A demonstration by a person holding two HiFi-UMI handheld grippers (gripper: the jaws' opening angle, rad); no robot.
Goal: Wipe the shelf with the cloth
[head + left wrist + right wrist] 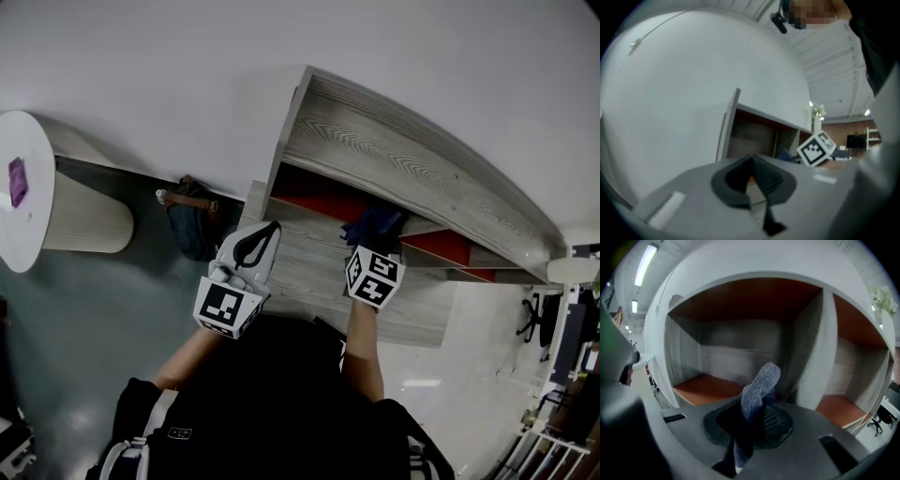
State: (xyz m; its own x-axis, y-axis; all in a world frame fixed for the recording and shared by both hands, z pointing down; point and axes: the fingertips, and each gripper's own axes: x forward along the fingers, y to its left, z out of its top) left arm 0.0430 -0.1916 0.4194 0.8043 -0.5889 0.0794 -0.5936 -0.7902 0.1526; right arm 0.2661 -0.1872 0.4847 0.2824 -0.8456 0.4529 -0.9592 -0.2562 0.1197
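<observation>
A grey wood shelf unit [394, 159] with orange-red insides stands against the white wall. My right gripper [371, 246] is shut on a blue cloth [377, 225] at the mouth of the left compartment. In the right gripper view the cloth [758, 390] sticks up from between the jaws, facing that compartment's orange floor [705, 387]. My left gripper [268, 232] hovers over the grey ledge left of the right one, shut and holding nothing. Its view shows the closed pads [761, 180], the shelf [750, 133] and the right gripper's marker cube [816, 149].
A divider wall [811, 362] separates the left compartment from another one [843, 406] on the right. A dark bag with a brown strap [192, 223] sits on the floor left of the shelf. A round white table [23, 220] carries a purple item [17, 181]. An office chair [536, 314] stands far right.
</observation>
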